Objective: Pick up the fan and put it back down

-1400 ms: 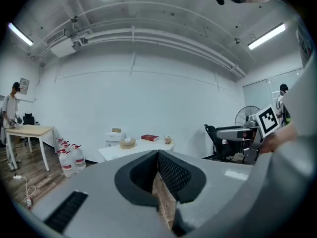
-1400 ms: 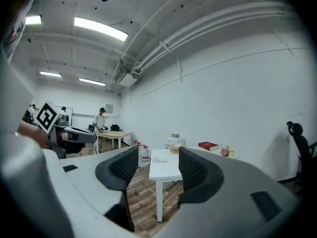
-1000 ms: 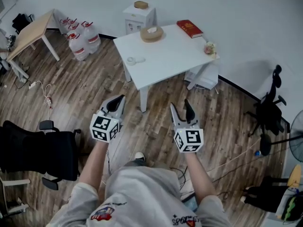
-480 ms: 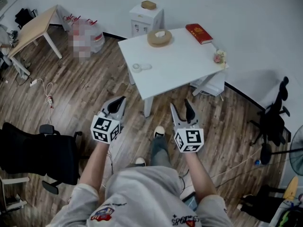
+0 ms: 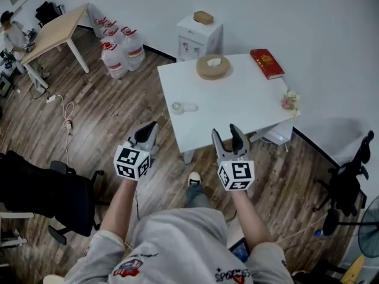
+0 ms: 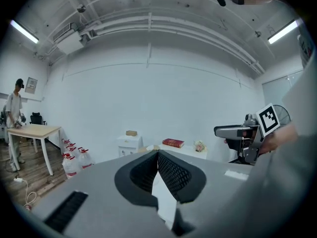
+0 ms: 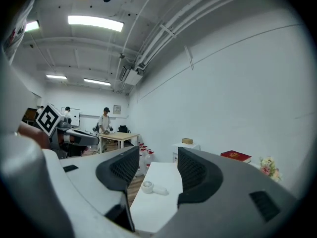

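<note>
- Wood floor (image 5: 118, 117) and a white wall; a white bench (image 5: 237, 108) sits at upper centre of the head view, a wooden table (image 5: 62, 25) at upper left.
- Two claws are held side by side at mid-frame, roughly level, pointing toward the bench's near edge.
- Left claw (image 5: 145, 134) (image 6: 158, 155): jaws together, empty.
- Right claw (image 5: 229, 139) (image 7: 158, 165): jaws apart, nothing between them.
- One fan (image 5: 183, 107) (image 7: 147, 186) lies flat on the bench's left part, clear of both claws.
- Also on the bench: one red book (image 5: 267, 63), one round box (image 5: 213, 67), one small bunch of flowers (image 5: 289, 101).
</note>
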The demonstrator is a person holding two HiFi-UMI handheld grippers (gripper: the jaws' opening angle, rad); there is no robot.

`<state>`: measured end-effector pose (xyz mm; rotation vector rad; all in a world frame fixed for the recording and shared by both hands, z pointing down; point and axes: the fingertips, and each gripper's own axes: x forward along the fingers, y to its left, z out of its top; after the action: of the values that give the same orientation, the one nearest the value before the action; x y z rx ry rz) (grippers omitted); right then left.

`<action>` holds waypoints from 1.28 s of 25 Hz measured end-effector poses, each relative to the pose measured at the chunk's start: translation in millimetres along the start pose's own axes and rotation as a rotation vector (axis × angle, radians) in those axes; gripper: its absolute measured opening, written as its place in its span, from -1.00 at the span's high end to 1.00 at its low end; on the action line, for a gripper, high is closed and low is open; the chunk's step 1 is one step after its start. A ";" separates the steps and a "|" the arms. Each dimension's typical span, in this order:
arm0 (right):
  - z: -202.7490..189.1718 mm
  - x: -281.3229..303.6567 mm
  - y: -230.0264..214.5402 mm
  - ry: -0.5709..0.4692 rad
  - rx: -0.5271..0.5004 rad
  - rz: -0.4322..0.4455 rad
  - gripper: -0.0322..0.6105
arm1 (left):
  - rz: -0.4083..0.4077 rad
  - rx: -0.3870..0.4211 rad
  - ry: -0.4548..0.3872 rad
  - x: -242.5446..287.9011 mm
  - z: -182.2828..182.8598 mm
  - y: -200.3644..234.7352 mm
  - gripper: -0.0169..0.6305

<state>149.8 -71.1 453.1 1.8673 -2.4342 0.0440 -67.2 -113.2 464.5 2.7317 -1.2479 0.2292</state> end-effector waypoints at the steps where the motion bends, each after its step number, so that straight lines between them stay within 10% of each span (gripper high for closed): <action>1: 3.3 14.6 -8.6 -0.001 -0.004 0.015 0.19 | 0.015 -0.003 -0.002 12.5 4.7 5.8 0.93; 11: 15.0 142.1 -79.8 0.003 0.005 0.181 0.17 | 0.156 -0.040 -0.007 111.3 29.6 49.4 0.93; 32: -48.3 296.2 -42.9 0.219 -0.029 0.482 0.11 | 0.269 -0.141 0.043 170.9 -15.3 159.1 0.93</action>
<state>116.9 -364.4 522.7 1.1525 -2.6382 0.2241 -78.6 -340.0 520.8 2.4246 -1.5543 0.2161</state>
